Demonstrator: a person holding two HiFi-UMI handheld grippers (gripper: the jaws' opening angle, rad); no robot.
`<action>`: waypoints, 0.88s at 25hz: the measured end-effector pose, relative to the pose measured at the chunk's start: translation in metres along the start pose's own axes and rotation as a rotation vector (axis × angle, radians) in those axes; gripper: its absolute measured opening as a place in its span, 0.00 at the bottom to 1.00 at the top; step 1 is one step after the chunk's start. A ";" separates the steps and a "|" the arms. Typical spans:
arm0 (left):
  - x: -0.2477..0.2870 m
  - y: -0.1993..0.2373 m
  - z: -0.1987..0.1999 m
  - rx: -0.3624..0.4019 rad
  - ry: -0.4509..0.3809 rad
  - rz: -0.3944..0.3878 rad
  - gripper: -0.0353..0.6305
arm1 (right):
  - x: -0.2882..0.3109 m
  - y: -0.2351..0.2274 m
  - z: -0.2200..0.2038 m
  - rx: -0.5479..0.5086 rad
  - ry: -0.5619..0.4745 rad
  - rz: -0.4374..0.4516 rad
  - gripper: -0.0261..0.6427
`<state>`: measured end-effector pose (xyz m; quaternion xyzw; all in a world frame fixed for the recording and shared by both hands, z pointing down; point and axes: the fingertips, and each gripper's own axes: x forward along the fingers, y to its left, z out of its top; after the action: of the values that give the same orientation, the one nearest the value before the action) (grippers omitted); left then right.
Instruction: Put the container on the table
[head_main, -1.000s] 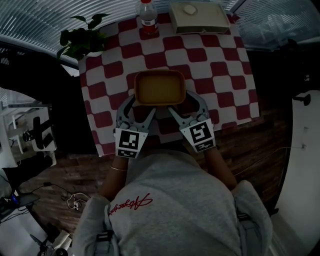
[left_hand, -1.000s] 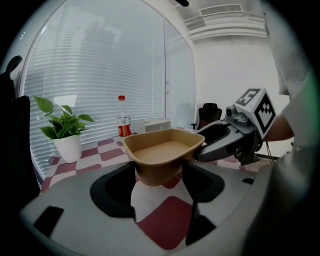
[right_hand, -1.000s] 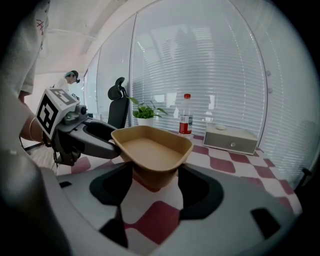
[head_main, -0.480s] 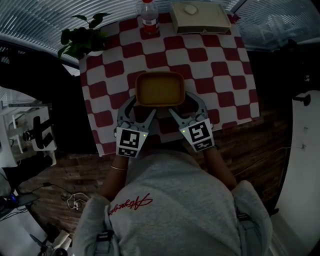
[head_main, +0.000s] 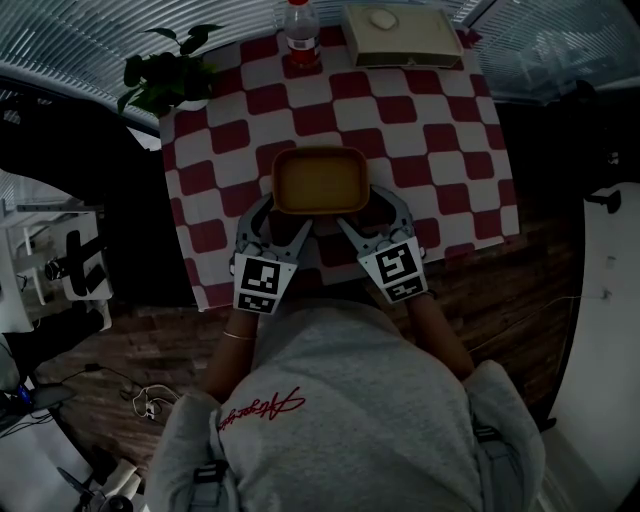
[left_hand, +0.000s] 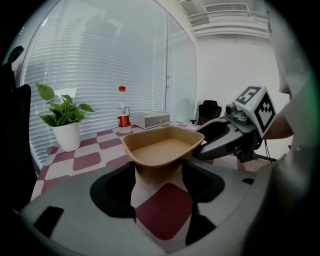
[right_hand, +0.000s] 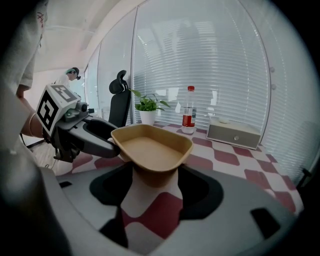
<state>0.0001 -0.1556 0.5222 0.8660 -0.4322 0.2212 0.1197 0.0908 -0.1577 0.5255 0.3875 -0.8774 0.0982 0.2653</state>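
Observation:
The tan, empty container is over the near middle of the red-and-white checked table. My left gripper holds its near left corner, jaws spread wide against the walls under the rim. My right gripper holds the near right corner the same way. In the left gripper view the container fills the gap between the jaws, and the right gripper's finger touches its side. The right gripper view shows the container likewise. I cannot tell whether its base rests on the cloth.
At the table's far edge stand a red-labelled bottle and a pale box. A potted plant sits at the far left corner. Dark floor surrounds the table, with a black office chair on the left.

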 end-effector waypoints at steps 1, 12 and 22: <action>0.000 0.000 -0.001 -0.002 0.000 -0.001 0.50 | 0.001 0.001 -0.001 0.000 0.002 0.001 0.47; 0.002 0.000 -0.010 -0.021 0.019 -0.018 0.50 | 0.004 0.003 -0.008 -0.002 0.026 0.003 0.47; 0.003 -0.003 -0.019 -0.018 0.044 -0.030 0.50 | 0.006 0.006 -0.016 0.000 0.048 0.007 0.47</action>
<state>-0.0016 -0.1482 0.5400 0.8663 -0.4182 0.2344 0.1400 0.0896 -0.1513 0.5418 0.3820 -0.8721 0.1082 0.2861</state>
